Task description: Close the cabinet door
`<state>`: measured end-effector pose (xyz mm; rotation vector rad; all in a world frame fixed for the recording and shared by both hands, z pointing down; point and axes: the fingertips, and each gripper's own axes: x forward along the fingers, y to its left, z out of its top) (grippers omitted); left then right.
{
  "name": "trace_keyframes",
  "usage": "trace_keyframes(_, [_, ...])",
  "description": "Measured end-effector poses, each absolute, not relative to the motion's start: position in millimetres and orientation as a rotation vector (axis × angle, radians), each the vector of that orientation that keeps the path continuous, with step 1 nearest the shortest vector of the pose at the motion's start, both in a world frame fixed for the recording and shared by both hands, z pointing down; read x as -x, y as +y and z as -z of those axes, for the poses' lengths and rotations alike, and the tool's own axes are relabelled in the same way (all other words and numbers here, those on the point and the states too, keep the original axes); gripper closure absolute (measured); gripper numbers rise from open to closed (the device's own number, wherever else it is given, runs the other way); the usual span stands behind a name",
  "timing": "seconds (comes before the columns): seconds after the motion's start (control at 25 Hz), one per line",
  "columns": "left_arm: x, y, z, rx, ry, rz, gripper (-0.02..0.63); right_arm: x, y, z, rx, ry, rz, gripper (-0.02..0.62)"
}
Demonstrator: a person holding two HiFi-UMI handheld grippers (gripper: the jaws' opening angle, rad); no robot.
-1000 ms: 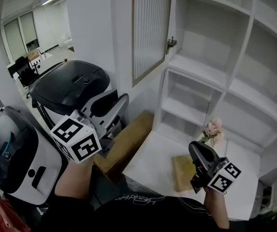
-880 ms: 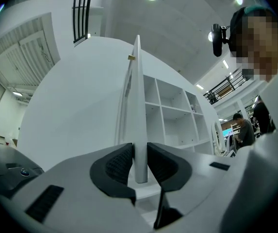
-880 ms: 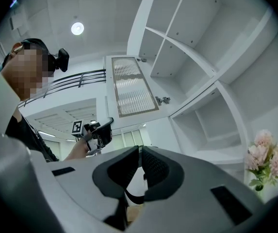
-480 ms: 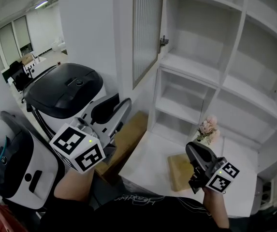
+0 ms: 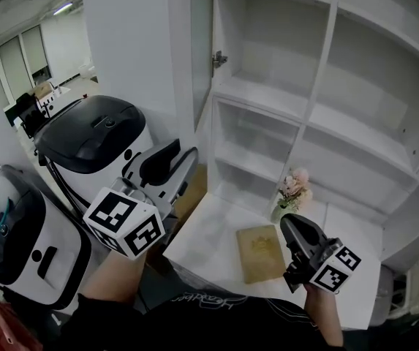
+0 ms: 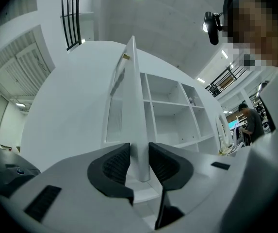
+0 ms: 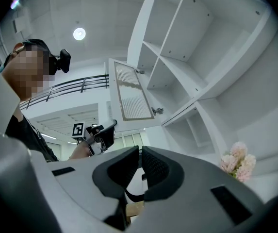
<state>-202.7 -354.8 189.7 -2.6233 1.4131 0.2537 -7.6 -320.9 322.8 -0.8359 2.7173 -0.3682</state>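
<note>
Standing open and edge-on, the tall cabinet door (image 5: 202, 50) hangs far left of the shelves (image 5: 355, 86), straight ahead of the left gripper (image 5: 180, 156), whose opening jaws frame its edge without gripping it; the right gripper (image 5: 295, 225), nearly closed and empty, sits farther right

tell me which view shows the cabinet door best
The right gripper view: the cabinet door faces that camera, so its ribbed face and handle show plainly. The head view and the left gripper view both catch it nearly edge-on.
</note>
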Motion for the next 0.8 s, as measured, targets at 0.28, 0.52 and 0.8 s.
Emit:
trace_keyframes(0.28, [151.8, -356.9, -192.7, 2.601, 1.437, -0.287, 0.477, -43.7, -304.1, -325.4, 0.858, 2.69, 0.383, 0.545])
trace_keyframes(0.52, [114.5, -367.5, -195.0, 2.551, 1.467, -0.288, 0.474, -74.6, -294.0, -327.2, 0.876, 2.689, 0.383, 0.546])
trace_keyframes(0.8, [83.6, -380.6, -197.2, 2.504, 1.513, -0.294, 0.469, -103.6, -285.2, -324.0, 0.894, 2.692, 0.349, 0.546])
